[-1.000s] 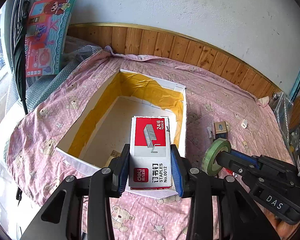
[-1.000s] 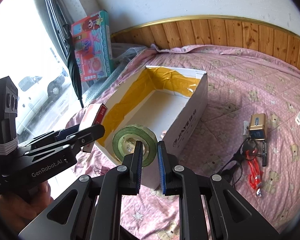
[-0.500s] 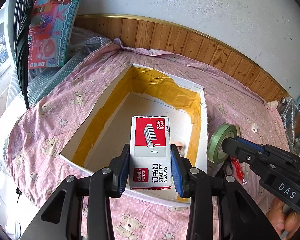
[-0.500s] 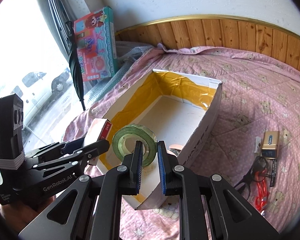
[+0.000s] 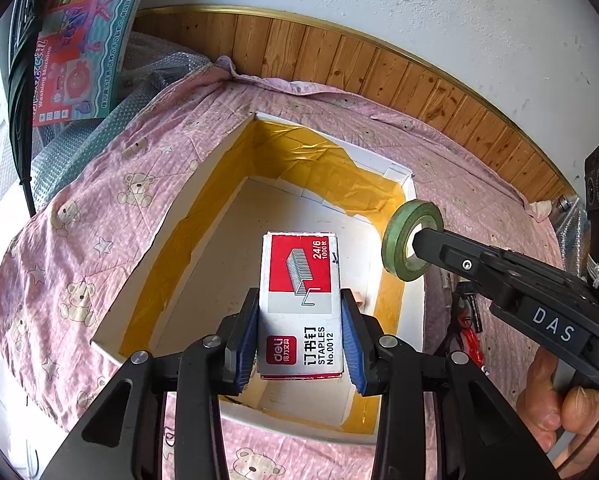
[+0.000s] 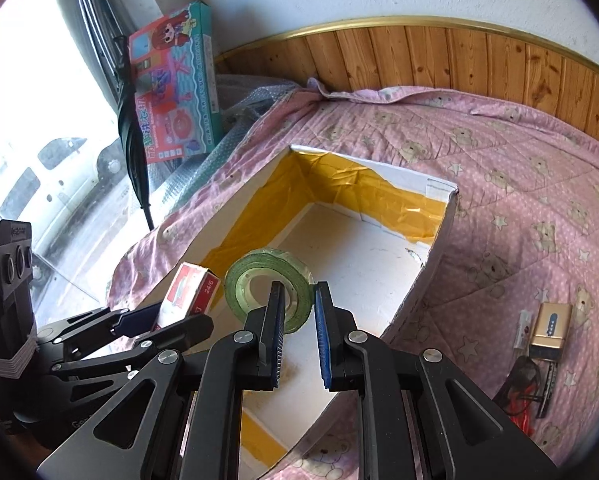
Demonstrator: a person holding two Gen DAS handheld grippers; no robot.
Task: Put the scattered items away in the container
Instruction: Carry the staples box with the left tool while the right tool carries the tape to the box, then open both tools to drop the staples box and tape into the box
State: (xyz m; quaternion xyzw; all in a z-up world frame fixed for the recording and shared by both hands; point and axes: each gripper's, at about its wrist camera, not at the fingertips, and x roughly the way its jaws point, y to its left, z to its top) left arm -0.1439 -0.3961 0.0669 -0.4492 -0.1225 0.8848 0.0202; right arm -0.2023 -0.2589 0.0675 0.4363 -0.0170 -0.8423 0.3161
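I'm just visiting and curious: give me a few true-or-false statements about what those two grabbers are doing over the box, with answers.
1. The left gripper clamps a red and white cardboard staples box. True.
2. The right gripper is empty. False: it pinches a green tape roll.
3. The white open-top cardboard box with yellow lining sits on a pink bear-print cloth. True.
4. The gold rectangular battery lies inside that box. False: it lies on the cloth outside.

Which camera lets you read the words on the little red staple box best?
The left wrist view. There the staple box faces the camera between the left gripper's fingers, with its label readable. The right wrist view shows the same box from the side, small and partly hidden by the fingers, so only part of the print shows.
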